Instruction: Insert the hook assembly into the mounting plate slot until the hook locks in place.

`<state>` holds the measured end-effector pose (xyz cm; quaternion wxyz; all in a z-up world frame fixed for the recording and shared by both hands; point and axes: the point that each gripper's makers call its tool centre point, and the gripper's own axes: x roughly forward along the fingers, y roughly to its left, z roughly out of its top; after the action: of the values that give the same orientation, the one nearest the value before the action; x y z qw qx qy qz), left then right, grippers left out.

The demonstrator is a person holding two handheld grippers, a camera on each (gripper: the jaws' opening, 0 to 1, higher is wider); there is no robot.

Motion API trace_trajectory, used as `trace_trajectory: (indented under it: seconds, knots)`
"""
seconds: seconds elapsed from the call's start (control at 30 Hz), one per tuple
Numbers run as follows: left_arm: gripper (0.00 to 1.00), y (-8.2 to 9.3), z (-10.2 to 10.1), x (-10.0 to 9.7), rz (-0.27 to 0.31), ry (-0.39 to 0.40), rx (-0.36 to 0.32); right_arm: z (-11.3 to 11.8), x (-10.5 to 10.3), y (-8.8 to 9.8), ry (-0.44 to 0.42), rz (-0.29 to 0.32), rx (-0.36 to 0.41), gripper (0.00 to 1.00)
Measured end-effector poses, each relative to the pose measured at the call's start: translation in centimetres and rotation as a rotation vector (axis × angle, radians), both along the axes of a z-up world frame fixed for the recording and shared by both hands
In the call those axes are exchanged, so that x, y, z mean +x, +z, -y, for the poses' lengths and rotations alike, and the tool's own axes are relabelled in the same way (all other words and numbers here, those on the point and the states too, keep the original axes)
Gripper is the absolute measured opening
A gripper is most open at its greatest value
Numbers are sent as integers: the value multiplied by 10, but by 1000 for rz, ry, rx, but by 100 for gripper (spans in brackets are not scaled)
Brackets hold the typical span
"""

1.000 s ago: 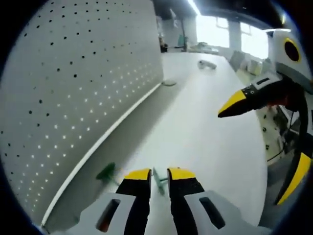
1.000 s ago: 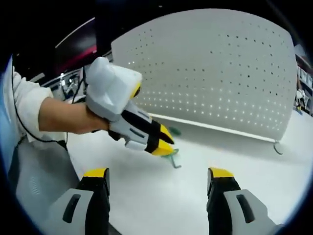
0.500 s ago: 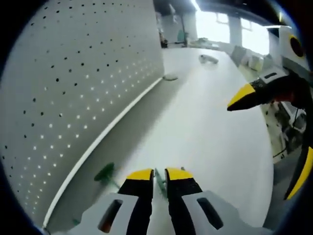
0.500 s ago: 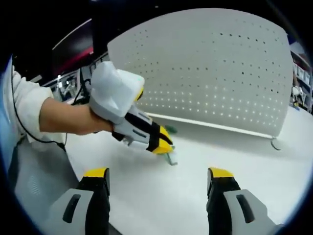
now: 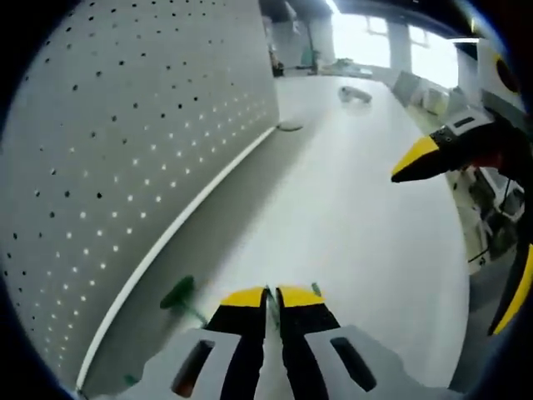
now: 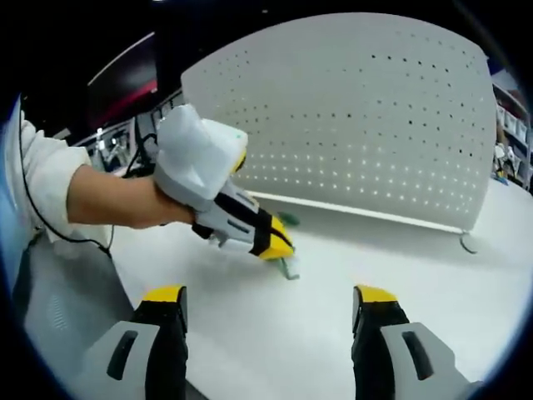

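The left gripper has its two yellow-tipped fingers pressed close on the thin green hook assembly, low over the white bench. The thin stem of the hook sits between the fingers, and its round green end sticks out to the side, near the foot of the big white pegboard. In the right gripper view the left gripper is held by a person's hand, and the green hook pokes down from its tips, at or just above the bench; one cannot tell which. The pegboard stands upright behind it, full of small holes. The right gripper has its two fingers spread wide apart with nothing between them. There is one hook, one pegboard and two grippers. A small grey thing lies far off on the bench.
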<state>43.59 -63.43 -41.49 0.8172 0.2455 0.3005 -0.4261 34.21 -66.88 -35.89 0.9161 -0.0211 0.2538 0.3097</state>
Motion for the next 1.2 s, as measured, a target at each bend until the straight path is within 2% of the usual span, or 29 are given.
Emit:
trace_trajectory:
  seconds: [0.37,0.67,0.93,1.2]
  knots:
    - [2,-2,-4,1,-12,15,10,-3,0,2,11,1,-5,82]
    - [2,9,-7,-2,-23,36,-24,-9,0,7,24,12,-9,82]
    - [2,25,-11,-2,-29,79,-96,-8,4,15,22,31,-17,78]
    - [2,38,-17,-4,-41,125,-172,-12,12,29,17,57,-18,70]
